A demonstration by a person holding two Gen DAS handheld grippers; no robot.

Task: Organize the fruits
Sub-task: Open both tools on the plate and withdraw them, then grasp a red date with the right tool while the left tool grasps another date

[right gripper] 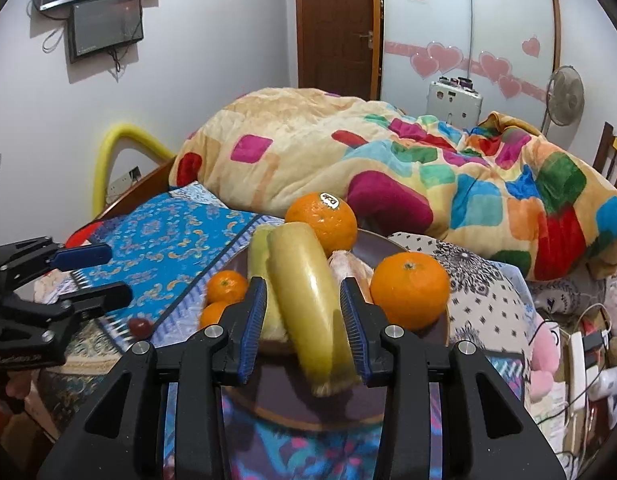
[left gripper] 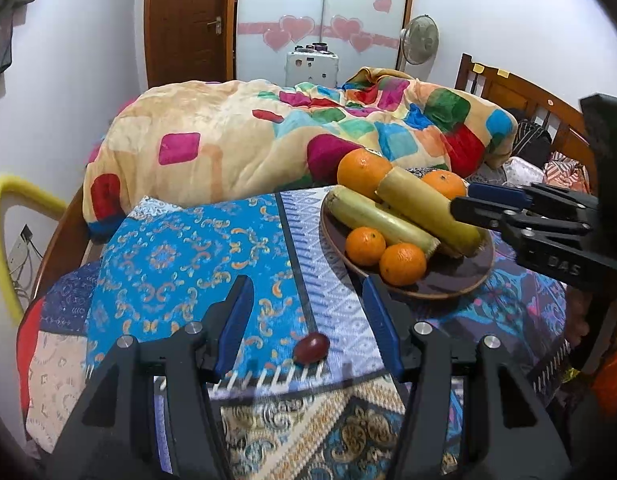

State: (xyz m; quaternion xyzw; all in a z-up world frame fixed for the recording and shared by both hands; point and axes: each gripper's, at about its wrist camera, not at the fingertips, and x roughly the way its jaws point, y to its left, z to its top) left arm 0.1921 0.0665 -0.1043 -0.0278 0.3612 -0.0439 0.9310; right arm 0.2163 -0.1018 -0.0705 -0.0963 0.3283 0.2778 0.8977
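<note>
Right wrist: brown plate (right gripper: 404, 248) holds oranges, sugarcane piece (right gripper: 308, 300) | right gripper (right gripper: 304, 316) jaws clamp sugarcane | left gripper (left gripper: 308, 312) jaws apart, empty, over grape (left gripper: 311, 347).

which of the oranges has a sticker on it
The big orange at the back of the plate, behind the yellow stalks: a small oval sticker sits on its top. The other oranges show bare peel.

A crumpled quilt (left gripper: 292, 136) with bright coloured squares lies heaped across the far half of the bed (left gripper: 548, 104), whose wooden headboard stands at the right. A blue patterned cloth (left gripper: 180, 264) covers the near part. Behind the bed, a brown door (right gripper: 334, 24) stands beside frosted wardrobe panels (right gripper: 468, 20) with pink hearts. A standing fan (right gripper: 564, 96) is near the wardrobe. Two dark screens (right gripper: 104, 4) hang on the left wall, and a yellow foam tube (right gripper: 120, 140) curves up at the bed's left edge.
</note>
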